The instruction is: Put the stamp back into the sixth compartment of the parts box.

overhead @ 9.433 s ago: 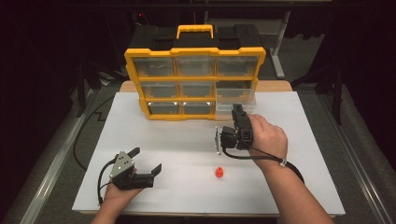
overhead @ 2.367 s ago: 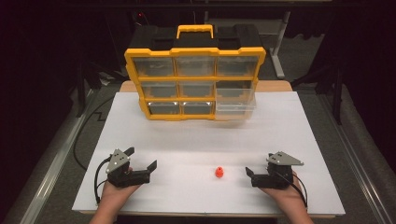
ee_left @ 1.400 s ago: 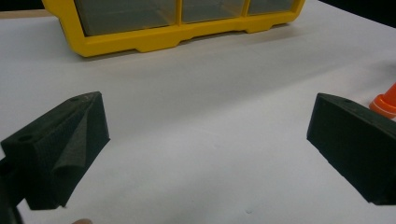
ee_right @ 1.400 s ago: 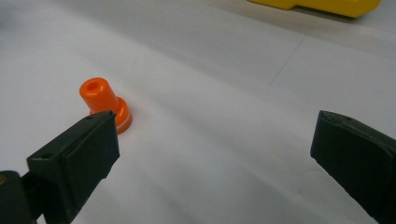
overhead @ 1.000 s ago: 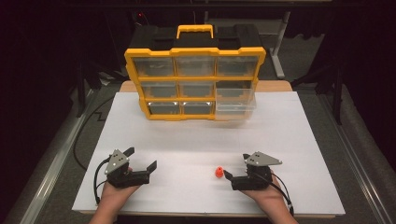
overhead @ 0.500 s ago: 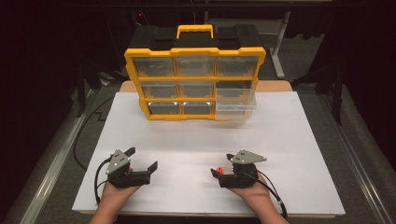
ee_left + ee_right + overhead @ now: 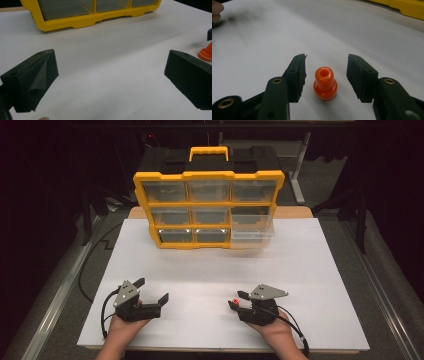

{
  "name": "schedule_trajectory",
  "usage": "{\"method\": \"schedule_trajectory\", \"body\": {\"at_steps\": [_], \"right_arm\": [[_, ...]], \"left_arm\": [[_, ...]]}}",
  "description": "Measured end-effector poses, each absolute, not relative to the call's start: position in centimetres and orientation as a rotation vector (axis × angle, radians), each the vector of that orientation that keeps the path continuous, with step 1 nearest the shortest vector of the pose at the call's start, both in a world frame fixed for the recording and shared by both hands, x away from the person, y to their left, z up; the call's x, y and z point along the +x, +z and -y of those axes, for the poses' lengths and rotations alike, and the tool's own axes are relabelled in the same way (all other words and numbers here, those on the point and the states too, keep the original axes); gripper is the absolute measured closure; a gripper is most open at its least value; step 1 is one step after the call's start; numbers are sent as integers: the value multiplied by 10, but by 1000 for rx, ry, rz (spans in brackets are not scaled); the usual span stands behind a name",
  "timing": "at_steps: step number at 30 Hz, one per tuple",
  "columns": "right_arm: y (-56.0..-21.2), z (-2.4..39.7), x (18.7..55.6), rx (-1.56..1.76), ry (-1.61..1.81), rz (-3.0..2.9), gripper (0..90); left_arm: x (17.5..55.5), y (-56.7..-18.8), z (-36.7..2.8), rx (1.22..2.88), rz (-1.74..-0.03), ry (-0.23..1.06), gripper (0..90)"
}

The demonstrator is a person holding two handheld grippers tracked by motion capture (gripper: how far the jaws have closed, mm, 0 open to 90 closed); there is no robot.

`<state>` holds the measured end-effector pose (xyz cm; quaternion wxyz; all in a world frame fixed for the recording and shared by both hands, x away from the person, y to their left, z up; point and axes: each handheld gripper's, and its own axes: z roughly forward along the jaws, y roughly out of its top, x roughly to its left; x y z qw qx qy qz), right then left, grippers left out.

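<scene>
My right tool [image 7: 325,72] had just been closing, its jaws half-narrowed on either side of the orange plug [image 7: 325,83] without touching it. The plug stood upright on the table [image 7: 210,270], dead centre between them. My left tool [image 7: 152,294] rested wide open, well apart.

We see the organiser case [image 7: 208,202] standing upright at the far middle of the bench [image 7: 320,270], 1 drawer [image 7: 252,231] pulled out at its lower right. Near us, the left gripper [image 7: 152,292] rests at the near left. The right gripper [image 7: 236,300] lies at the near right, the small plug [image 7: 325,83] upright on the bench between its 2 jaws, touching neither.
</scene>
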<state>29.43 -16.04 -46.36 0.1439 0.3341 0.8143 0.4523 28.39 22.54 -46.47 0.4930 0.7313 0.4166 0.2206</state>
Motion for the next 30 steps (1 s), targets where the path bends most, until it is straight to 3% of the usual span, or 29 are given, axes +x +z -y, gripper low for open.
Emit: {"method": "schedule_trajectory", "body": {"at_steps": [30], "right_arm": [[-468,155,295,886,1205,-2399,714]], "left_arm": [[284,-464,-226,1771,-1008,535,2]]}}
